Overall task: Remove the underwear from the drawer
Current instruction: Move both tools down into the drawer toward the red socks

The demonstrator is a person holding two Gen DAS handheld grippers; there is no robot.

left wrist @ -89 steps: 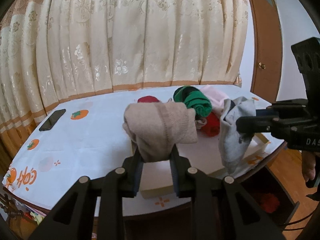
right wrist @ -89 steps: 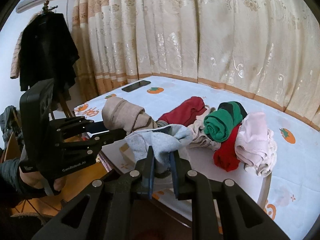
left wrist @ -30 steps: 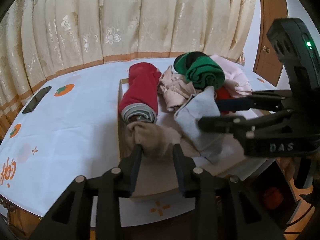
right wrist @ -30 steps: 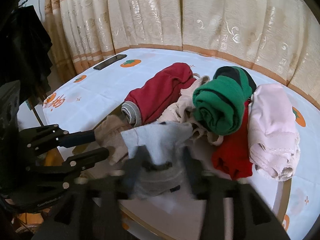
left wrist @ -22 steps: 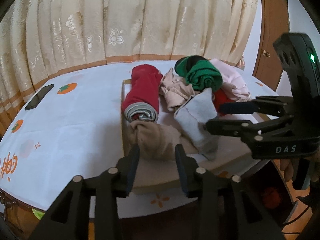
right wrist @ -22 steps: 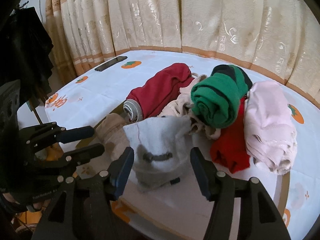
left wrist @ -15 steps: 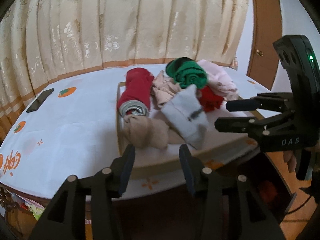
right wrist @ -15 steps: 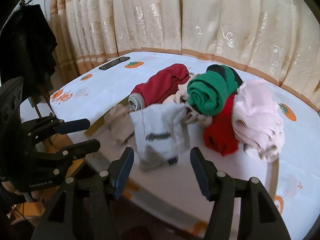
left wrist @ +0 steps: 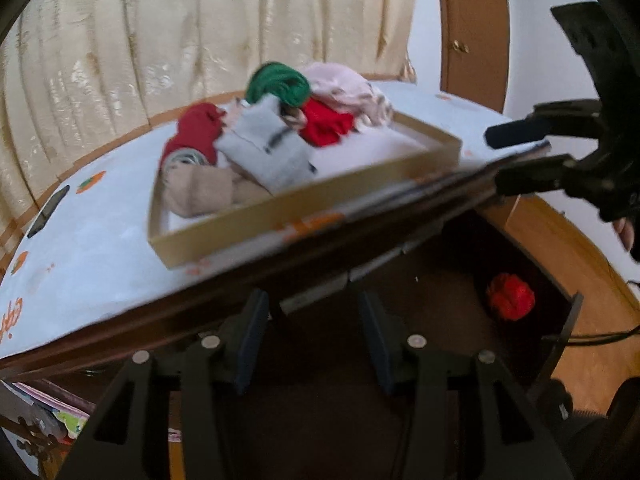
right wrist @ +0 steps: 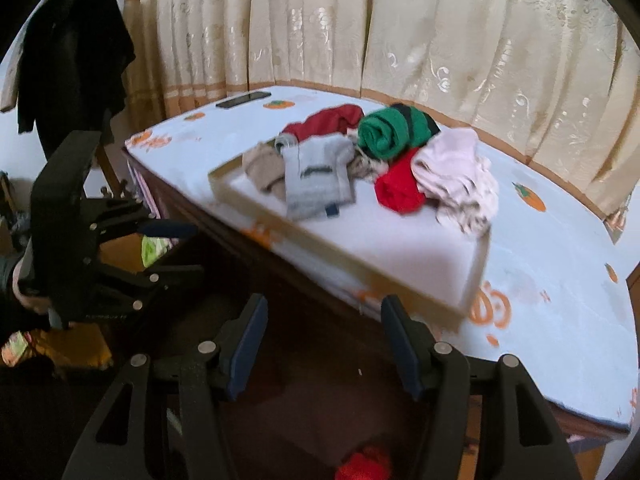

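Observation:
A red rolled underwear point(left wrist: 511, 297) lies in the open dark wooden drawer point(left wrist: 560, 320) under the table; it also shows at the bottom of the right wrist view point(right wrist: 362, 465). My left gripper point(left wrist: 312, 340) is open and empty, below the table edge, left of the red roll. My right gripper point(right wrist: 322, 340) is open and empty, above the drawer. A shallow tan tray point(left wrist: 280, 216) on the table holds a beige piece point(left wrist: 200, 192), a grey piece point(left wrist: 268, 152), a dark red roll point(left wrist: 192, 132), a green roll point(left wrist: 280, 82), a bright red piece point(left wrist: 326, 126) and a pink piece point(left wrist: 344, 84).
The table has a white cloth with orange prints point(right wrist: 560, 264) and a dark wooden front edge point(left wrist: 320, 248). A black phone point(right wrist: 243, 99) lies at its far side. Cream curtains hang behind. A dark coat point(right wrist: 72, 64) hangs at left. A wooden door point(left wrist: 472, 32) stands at right.
Both grippers let go of the beige and grey pieces in the tray, opened, and dropped below the table edge toward the drawer.

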